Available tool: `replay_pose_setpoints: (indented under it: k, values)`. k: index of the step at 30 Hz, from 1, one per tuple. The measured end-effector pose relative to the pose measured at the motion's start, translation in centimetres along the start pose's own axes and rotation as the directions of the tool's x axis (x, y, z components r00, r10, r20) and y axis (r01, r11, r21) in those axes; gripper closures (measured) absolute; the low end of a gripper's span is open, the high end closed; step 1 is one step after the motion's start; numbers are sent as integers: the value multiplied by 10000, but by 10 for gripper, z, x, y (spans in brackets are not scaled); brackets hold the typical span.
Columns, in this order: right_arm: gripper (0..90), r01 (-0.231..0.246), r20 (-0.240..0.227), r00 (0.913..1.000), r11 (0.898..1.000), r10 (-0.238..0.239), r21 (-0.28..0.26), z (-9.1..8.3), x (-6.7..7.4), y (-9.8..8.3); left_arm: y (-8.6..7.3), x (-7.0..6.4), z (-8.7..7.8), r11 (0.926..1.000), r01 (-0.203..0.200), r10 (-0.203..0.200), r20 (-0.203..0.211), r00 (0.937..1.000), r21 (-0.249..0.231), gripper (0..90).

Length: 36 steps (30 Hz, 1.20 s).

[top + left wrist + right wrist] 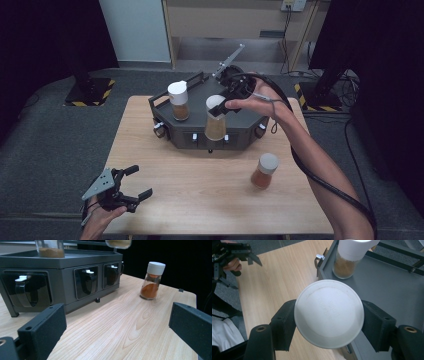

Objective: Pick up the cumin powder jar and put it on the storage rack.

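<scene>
A: What's at the left?

B: The left gripper (131, 186) sits at about seven o'clock on the pale wooden counter (200, 200), its jaws spread wide with nothing between them.

A: And in the middle?

B: A dark grey angular rack with small front drawers (200, 132) stands at twelve o'clock. A white-capped glass jar of brown spice (178, 101) stands on its top at eleven o'clock.

A: The right gripper?

B: The right gripper (225, 102) has its jaws clamped on the white cap of a second glass spice jar (216, 120), which hangs above the rack's front edge, clear of it.

A: Further right?

B: A third white-capped jar of orange spice (264, 171) stands on the counter at four o'clock, well apart from both grippers.
</scene>
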State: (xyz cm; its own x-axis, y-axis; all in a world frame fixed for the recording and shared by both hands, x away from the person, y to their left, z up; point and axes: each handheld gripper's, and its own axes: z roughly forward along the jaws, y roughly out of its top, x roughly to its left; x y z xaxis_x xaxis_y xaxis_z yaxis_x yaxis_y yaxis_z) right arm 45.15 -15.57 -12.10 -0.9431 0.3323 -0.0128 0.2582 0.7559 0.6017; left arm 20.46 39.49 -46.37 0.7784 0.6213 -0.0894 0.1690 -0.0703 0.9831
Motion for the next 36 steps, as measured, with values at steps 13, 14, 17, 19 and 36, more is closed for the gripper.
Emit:
replay_pose_setpoints:
  k: [13,14,17,19,36]
  values:
    - [342,-584,469,9972,9983,583,8,0,-15,19,0,0,0,10000,9,-9,27,10000,-7,0]
    - [342,-670,516,9964,9978,669,-1,1,-17,20,0,0,0,10000,8,-8,23,10000,-7,0]
    - [342,-826,732,9939,9966,820,55,5,-21,24,0,0,0,10000,8,-8,18,10000,-22,0]
    - [342,-951,790,9924,9954,942,69,7,-25,26,0,0,0,10000,8,-8,15,10000,-15,0]
    - [342,-2252,1707,9593,9741,2250,-184,36,-48,30,-1,1,0,10000,-10,10,16,10000,-5,0]
